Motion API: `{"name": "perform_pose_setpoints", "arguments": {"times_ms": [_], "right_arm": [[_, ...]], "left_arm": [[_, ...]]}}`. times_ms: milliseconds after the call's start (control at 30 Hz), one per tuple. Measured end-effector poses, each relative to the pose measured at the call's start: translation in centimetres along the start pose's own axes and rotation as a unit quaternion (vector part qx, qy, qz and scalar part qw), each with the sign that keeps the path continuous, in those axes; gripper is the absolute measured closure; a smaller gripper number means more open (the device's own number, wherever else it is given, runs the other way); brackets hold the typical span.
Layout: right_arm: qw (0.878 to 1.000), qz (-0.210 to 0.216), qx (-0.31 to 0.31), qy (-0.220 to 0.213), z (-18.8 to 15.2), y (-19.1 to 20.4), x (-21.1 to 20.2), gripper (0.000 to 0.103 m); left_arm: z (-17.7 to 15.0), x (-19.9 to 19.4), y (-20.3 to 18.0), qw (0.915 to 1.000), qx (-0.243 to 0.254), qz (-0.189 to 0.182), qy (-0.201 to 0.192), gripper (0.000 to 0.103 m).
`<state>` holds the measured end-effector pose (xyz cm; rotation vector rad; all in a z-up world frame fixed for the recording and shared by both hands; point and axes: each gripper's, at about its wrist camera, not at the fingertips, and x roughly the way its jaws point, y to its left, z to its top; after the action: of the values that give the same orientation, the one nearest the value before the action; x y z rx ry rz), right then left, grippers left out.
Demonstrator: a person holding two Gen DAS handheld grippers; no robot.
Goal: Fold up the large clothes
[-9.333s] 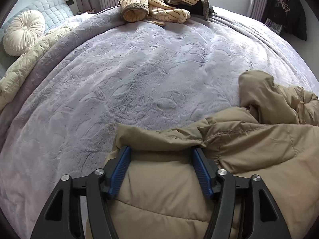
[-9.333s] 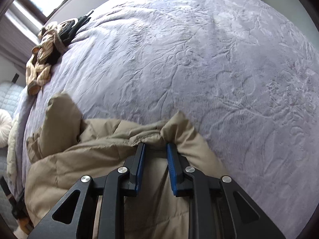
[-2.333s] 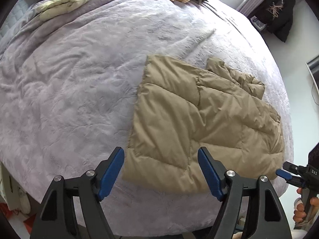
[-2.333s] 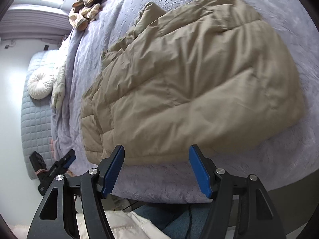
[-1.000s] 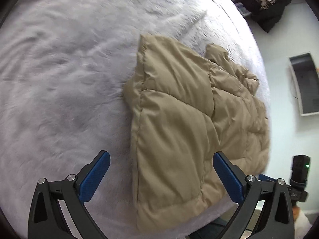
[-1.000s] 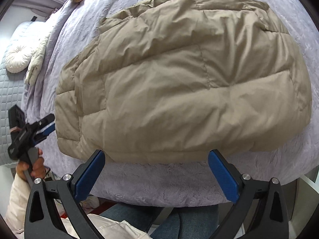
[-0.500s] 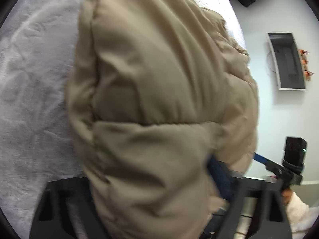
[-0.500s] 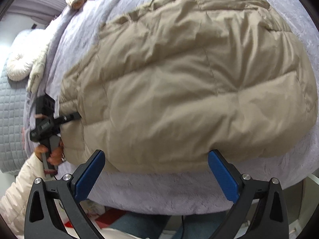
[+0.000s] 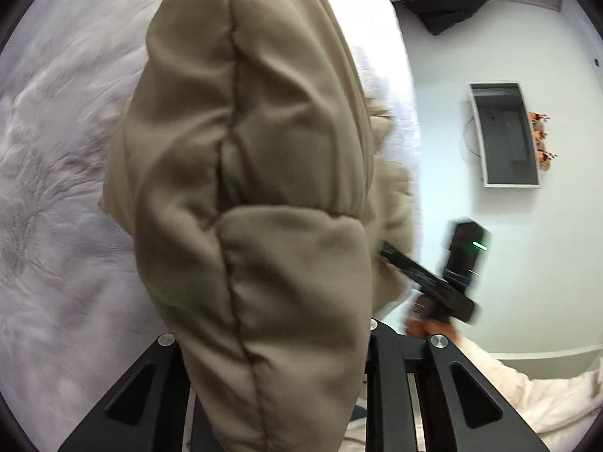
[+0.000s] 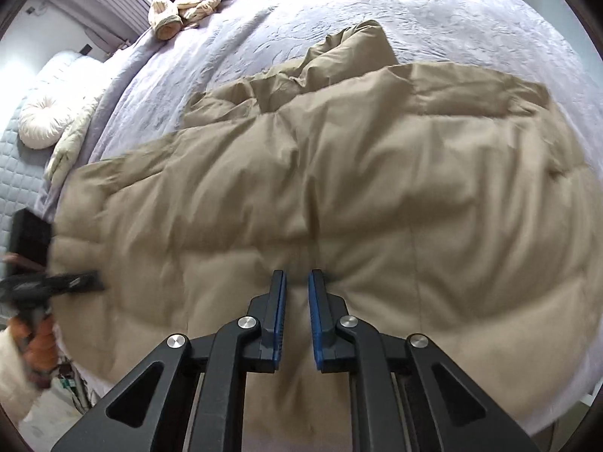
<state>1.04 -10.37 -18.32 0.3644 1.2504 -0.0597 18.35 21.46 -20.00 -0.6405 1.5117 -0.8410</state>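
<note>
Across the lavender quilted bed (image 10: 433, 11): both jaws just clenched on the tan puffy quilted jacket (image 10: 339, 196) — left gripper (image 9: 271, 384) on bunched edge, right gripper (image 10: 296, 316) on shallow pinch. Slick padding likely slipping, spoiling fold.

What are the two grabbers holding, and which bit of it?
Both hold the tan puffy jacket. The right gripper, jaws just closing, pinches its near bottom edge; the left gripper, jaws just closing too, clamps its left side edge.

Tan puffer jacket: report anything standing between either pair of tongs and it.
Nothing visible does. The right tongs have just closed on a pinch of the tan puffer jacket near its front edge, and the left tongs have closed on its left edge, which bulges up in the left wrist view.
</note>
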Motion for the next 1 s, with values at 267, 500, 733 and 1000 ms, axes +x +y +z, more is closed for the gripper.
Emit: {"name": "perform_pose_setpoints", "arguments": {"times_ms": [267,500,733,1000], "right_arm": [[0.996,0.071,0.047,0.027,2.5,-2.9,4.0,0.093],[0.981,0.151,0.111,0.058,2.6,-6.8,5.7,0.1],[0.96,0.204,0.16,0.103,2.9,-9.1,6.2,0.1],[0.966,0.206,0.134,0.074,2.4,-14.6,-2.9,0.098]], "left_arm": [[0.2,3.6,-14.1,0.9966,0.078,0.023,-0.001,0.078],[-0.3,10.8,-22.2,0.9873,0.125,0.098,0.009,0.078],[-0.4,13.7,-24.9,0.9806,0.124,0.152,0.003,0.078],[-1.5,15.6,-25.9,0.974,0.117,0.193,0.02,0.078]]}}
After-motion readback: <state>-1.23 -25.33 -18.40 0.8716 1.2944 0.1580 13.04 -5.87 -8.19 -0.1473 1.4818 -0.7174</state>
